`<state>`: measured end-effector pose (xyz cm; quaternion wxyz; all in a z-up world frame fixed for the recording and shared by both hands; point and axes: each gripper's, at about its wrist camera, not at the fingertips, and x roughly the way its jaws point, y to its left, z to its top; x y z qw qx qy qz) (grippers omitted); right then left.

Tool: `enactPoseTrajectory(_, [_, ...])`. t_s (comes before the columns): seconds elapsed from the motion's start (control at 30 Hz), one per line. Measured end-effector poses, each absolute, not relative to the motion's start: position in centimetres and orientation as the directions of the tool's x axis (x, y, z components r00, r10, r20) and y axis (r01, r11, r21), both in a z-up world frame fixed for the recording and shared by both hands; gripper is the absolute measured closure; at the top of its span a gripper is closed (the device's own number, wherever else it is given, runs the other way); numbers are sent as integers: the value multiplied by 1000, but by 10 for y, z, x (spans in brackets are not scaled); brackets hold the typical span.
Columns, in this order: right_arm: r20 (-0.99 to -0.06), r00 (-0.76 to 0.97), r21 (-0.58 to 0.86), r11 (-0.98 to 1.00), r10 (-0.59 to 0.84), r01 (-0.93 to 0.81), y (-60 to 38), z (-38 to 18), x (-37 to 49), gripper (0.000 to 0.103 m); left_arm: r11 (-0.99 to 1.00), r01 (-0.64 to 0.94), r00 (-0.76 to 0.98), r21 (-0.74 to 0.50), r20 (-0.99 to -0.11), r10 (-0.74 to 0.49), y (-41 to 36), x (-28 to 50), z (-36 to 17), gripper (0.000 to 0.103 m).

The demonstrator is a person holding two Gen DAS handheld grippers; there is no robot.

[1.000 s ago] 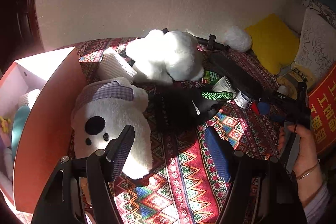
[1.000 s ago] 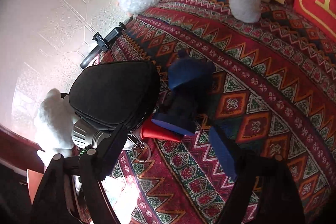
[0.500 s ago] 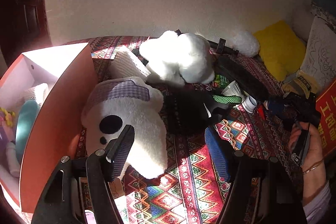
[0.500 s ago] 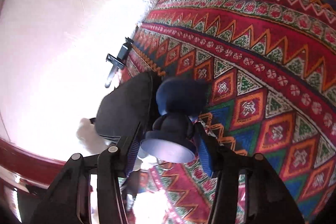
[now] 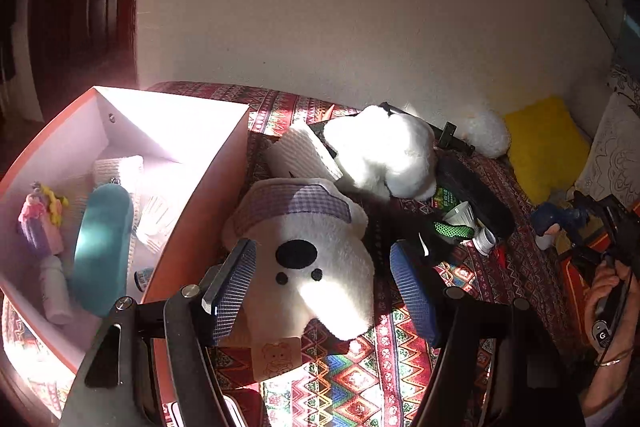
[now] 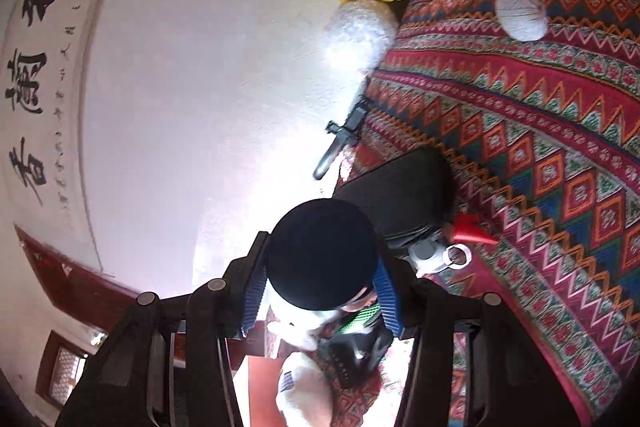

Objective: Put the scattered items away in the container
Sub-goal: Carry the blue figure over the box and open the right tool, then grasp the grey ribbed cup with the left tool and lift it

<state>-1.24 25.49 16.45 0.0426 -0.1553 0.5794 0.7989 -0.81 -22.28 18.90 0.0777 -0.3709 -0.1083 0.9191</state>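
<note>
Your right gripper (image 6: 316, 303) has gone from standing clear of the dark blue figurine (image 6: 322, 253) a second ago, to closing around it half a second ago, to carrying it now. Its fingers (image 6: 386, 301) pinch the figurine from both sides, and the round dark head fills the gap between them. In the left wrist view the same figurine (image 5: 554, 221) sits lifted off the patterned bedspread (image 5: 360, 383), at the far right, held out ahead of your right hand (image 5: 608, 291).

Your left gripper (image 5: 320, 291) has drawn nearer the box. Its fingers (image 5: 232, 291) stand spread and hold nothing. The white bear (image 5: 308, 267) lies on the bedspread between them, just beside the orange wall of the box (image 5: 192, 227).

The box already holds a teal oval case (image 5: 104, 247), a small doll (image 5: 38, 223) and a white bottle (image 5: 54, 287).

Judgement: the pick is complete, and the carry across to the box remains. The box lies well apart from the figurine, with the bear and a second white plush (image 5: 384, 151) in between. The grip sits on a rounded part, so slipping is the risk. A black pouch (image 6: 400, 199), a red cone (image 6: 470, 229) and other clutter remain on the bedspread.
</note>
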Motion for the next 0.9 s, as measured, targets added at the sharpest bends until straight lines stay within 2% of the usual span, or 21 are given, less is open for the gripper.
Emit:
enactPoseTrajectory(0.23, [-217, -914, 928, -362, -342, -85, 144, 205, -60, 58, -941, 157, -772, -298, -632, 72, -326, 8, 207, 34])
enactPoseTrajectory(0.4, [-182, -821, 908, -414, -542, 72, 22, 236, -112, 59, -876, 281, -789, -393, -614, 23, -404, 27, 206, 30])
enactPoseTrajectory(0.53, [-190, -706, 884, -431, -682, 178, -83, 252, -150, 59, -842, 334, -788, -424, -616, -2, -440, 39, 202, 30])
enactPoseTrajectory(0.6, [-223, -648, 856, -464, -728, 227, -133, 260, -160, 55, -833, 346, -792, -431, -610, -13, -450, 44, 203, 30])
enactPoseTrajectory(0.63, [-239, -640, 839, -487, -731, 243, -150, 264, -160, 44, -829, 348, -795, -437, -606, -14, -453, 46, 203, 30])
enactPoseTrajectory(0.67, [-250, -630, 830, -498, -735, 252, -164, 267, -159, 23, -825, 348, -798, -444, -602, -13, -458, 49, 204, 30])
enactPoseTrajectory(0.7, [-244, -644, 821, -508, -725, 260, -170, 271, -155, 16, -822, 348, -801, -450, -598, -13, -460, 51, 205, 29])
enactPoseTrajectory(0.8, [-246, -697, 756, -584, -673, 296, -167, 283, -140, 15, -817, 345, -809, -463, -588, -8, -463, 52, 207, 29])
enactPoseTrajectory(0.9, [-264, -750, 725, -637, -606, 260, -137, 281, -123, 15, -825, 325, -814, -463, -581, 5, -456, 51, 210, 29])
